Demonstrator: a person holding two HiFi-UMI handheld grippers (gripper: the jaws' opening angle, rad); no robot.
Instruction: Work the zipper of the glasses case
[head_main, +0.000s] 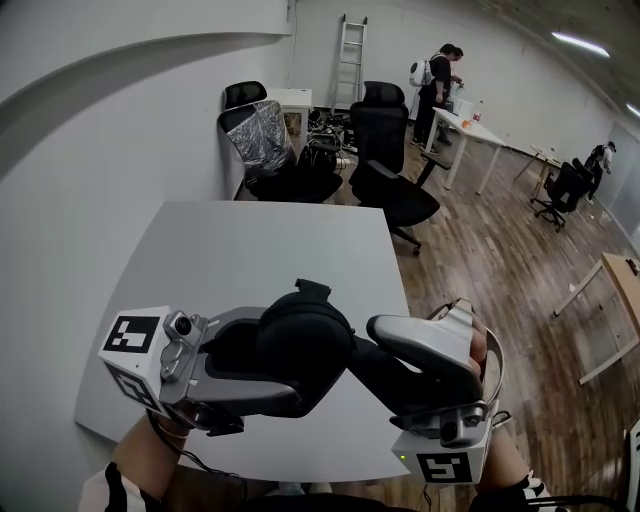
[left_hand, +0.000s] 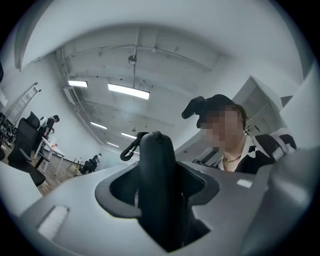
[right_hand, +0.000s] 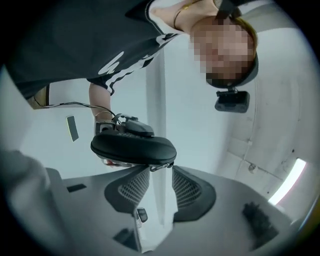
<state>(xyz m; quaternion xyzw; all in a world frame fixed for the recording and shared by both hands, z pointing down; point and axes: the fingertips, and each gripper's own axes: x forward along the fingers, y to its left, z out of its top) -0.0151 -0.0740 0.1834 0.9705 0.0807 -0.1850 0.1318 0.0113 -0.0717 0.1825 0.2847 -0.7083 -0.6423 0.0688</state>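
Glasses case, black, shell looks closed, is up in the air over the grey tabletop, near its front edge, btwn the two tools. The left hand-held gripper clamps it; the case stands edge-on in the jaws w/ both pads pressing its sides; a small black loop sticks out at the case's top end.

The right hand-held gripper meets the case from the opposite side; its jaws stand a little apart, narrow gap, mesh-textured pads pressing nothing. The metal zipper pull hangs off the case's lower rim right at the jaw tips, over the gap; whether it touches a pad, can't tell.

In head view the marker cubes sit at lower left & lower right, case in the middle.

Bg: black office chairs past the tabletop; a ladder at the far wall; people standing at the room's far end.
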